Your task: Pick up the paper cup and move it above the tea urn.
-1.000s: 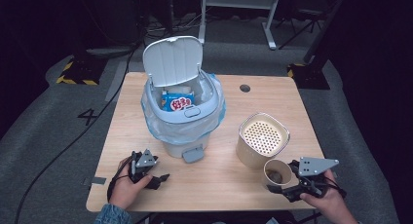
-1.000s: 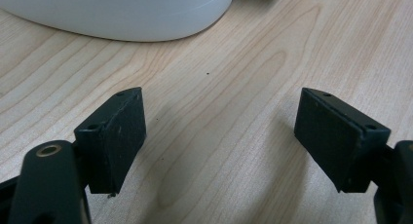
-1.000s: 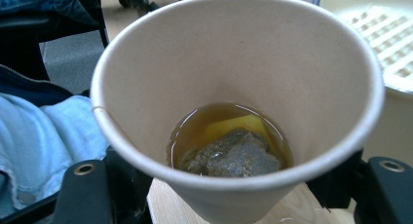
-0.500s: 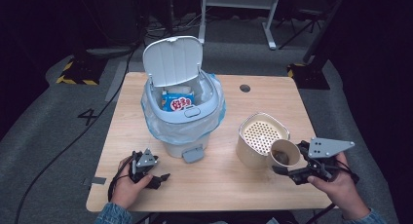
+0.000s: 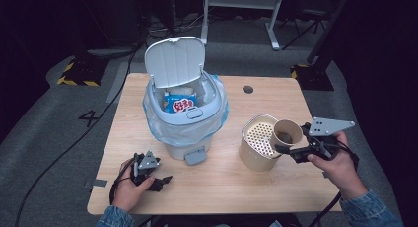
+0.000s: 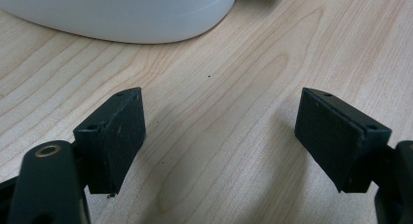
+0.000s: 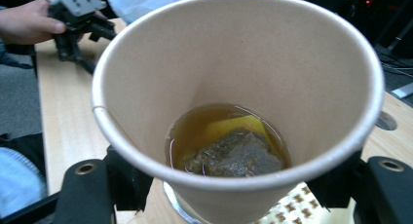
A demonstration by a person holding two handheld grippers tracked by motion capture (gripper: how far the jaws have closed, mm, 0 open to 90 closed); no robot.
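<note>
A brown paper cup (image 5: 287,133) (image 7: 234,97) holds tea and a used tea bag (image 7: 234,153). My right gripper (image 5: 290,147) is shut on the cup and carries it in the air at the right rim of the beige strainer container (image 5: 256,143). My left gripper (image 5: 160,180) (image 6: 219,136) rests low over the wooden table (image 5: 222,182) near the front left, jaws open with nothing between them. The white pedal bin (image 5: 185,116) with its lid up stands just beyond it, lined with a blue bag and holding a blue snack packet (image 5: 180,103).
The bin's base (image 6: 122,14) lies close ahead of the left jaws. A round cable hole (image 5: 248,89) sits at the table's far side. Dark floor with cables and a desk frame surrounds the table. The other hand's gripper (image 7: 73,14) appears far off in the right gripper view.
My right gripper has lifted the cup from the table's front right and moved it up and left, to the strainer container's rim. The left gripper has stayed put.
</note>
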